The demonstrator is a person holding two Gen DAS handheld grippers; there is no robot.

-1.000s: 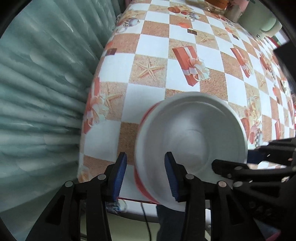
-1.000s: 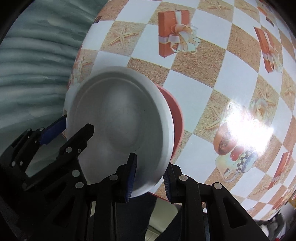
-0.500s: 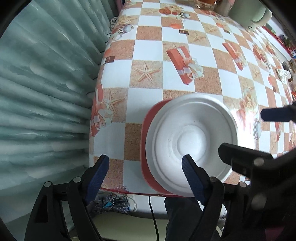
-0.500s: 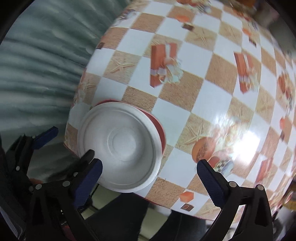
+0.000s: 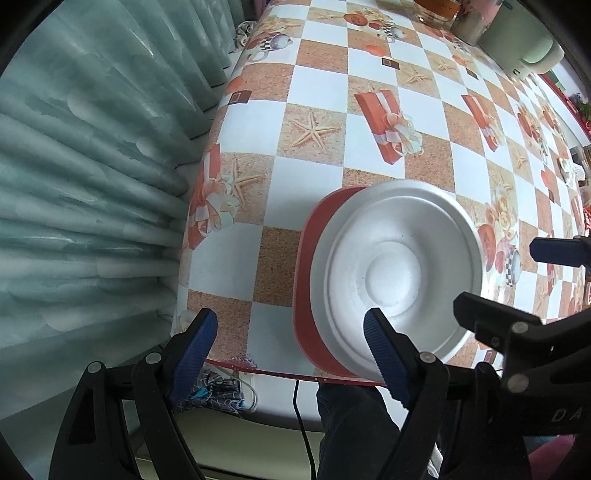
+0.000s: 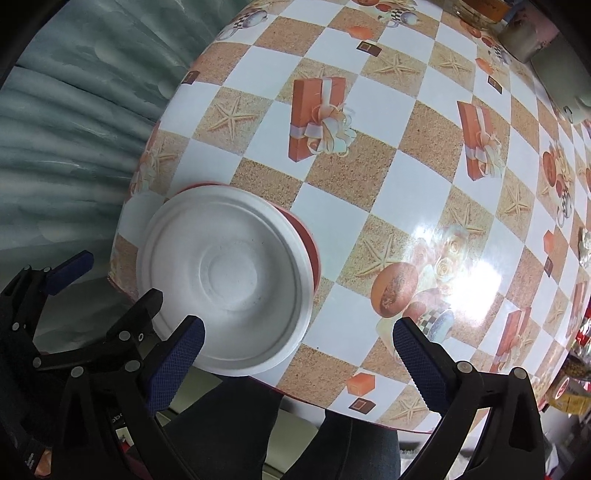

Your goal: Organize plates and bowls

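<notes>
The white plate [image 5: 399,284] sits on top of a red plate [image 5: 310,291], and that stack rests on the tabletop [image 5: 317,92] right at its near edge, close to the corner beside the grey-green curtain [image 5: 92,155]. From the right wrist view you see the same white plate [image 6: 229,295] with only a sliver of the red plate [image 6: 308,240] showing past its far rim.

Your left gripper [image 5: 291,350] hovers at the near edge of the stack with its jaws spread wide and gripping nothing; one blue pad [image 5: 384,354] overlaps the white plate's near rim in the view, the other hangs off to the curtain side of the stack, past the tabletop edge.

Your right gripper [image 6: 299,365] is likewise released, jaws wide apart, one pad over the plate's near rim and the other well away from the stack, above the checked cloth.

At the tabletop's far end, well apart from the stack, stand a pale green appliance [image 5: 524,40] and a jar [image 5: 436,9].
</notes>
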